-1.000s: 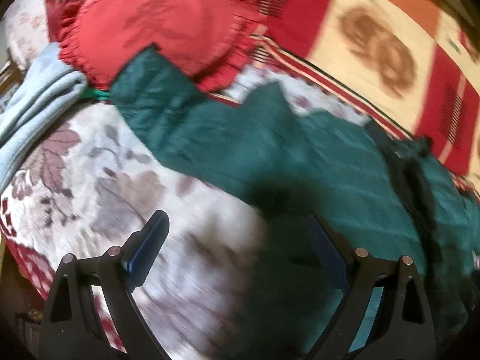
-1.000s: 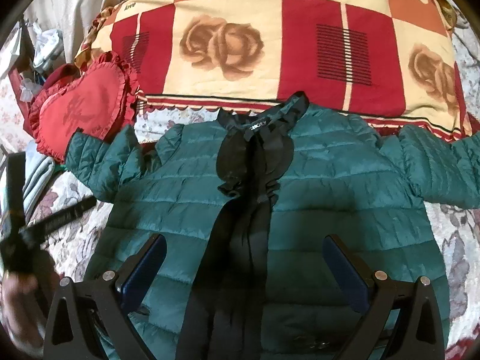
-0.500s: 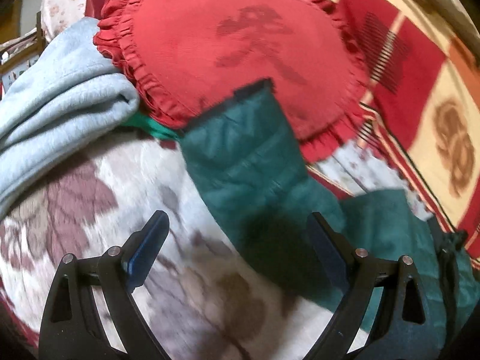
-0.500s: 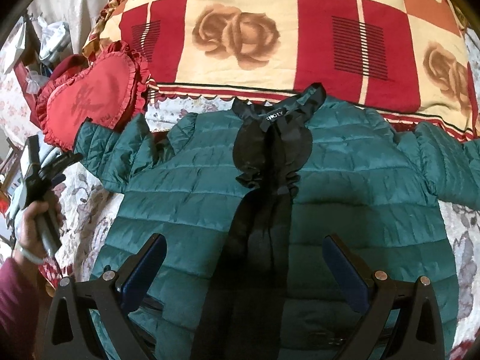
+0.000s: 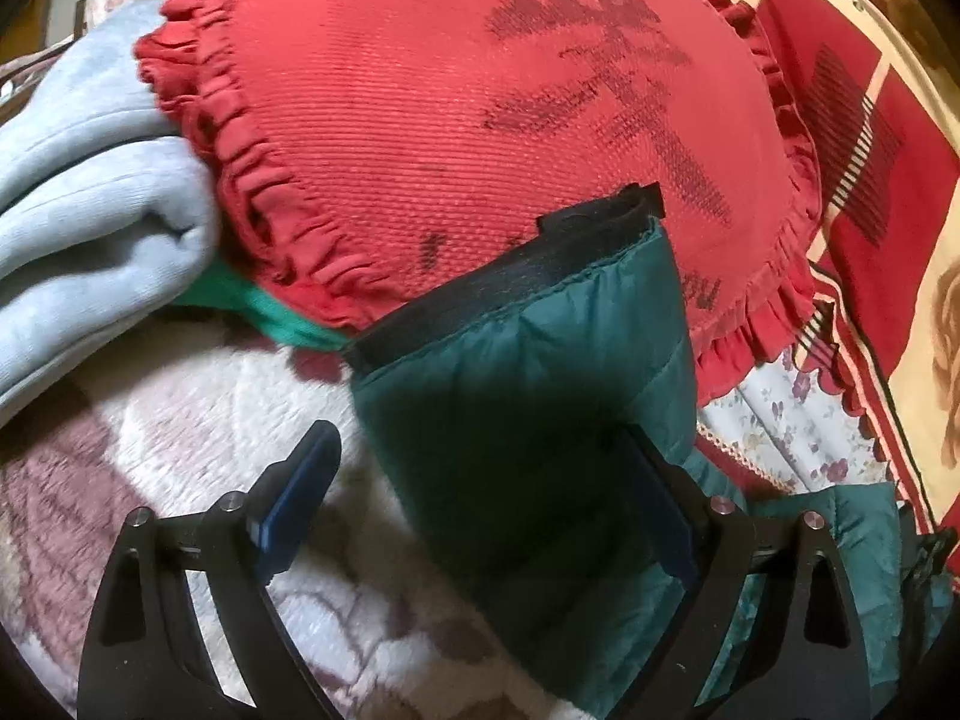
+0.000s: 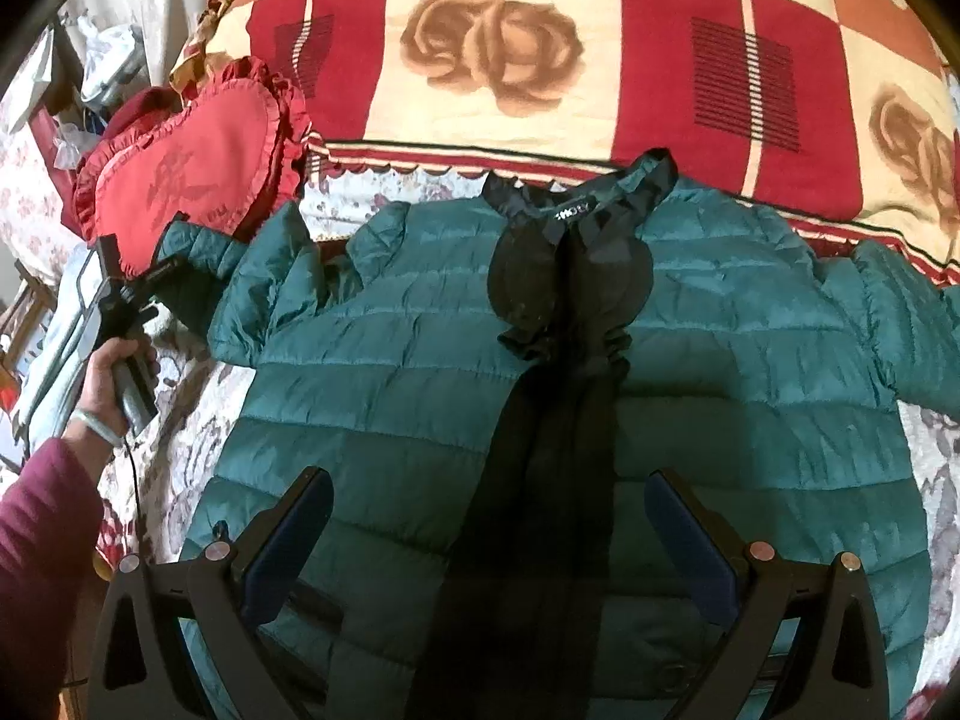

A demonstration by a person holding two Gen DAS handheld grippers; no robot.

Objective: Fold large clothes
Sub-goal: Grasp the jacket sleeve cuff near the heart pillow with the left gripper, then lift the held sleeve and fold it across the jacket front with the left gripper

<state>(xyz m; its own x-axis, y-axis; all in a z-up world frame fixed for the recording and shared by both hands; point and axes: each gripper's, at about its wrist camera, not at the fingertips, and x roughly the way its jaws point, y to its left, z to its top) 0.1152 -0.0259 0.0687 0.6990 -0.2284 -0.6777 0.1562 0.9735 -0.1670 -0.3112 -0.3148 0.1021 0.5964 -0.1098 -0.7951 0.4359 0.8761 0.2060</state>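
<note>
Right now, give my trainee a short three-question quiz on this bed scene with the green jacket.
1. True or false: the green quilted puffer jacket lies front-up with its sleeves spread.
2. The black-cuffed green sleeve end rests on which item: (a) red heart-shaped frilled cushion, (b) pale blue folded fleece, (c) rose-patterned quilt?
3. Fill in: the left tongs are closing around the jacket's ____, while the right tongs hang open over its front.

Key: 1 true; 2 a; 3 sleeve.
</note>
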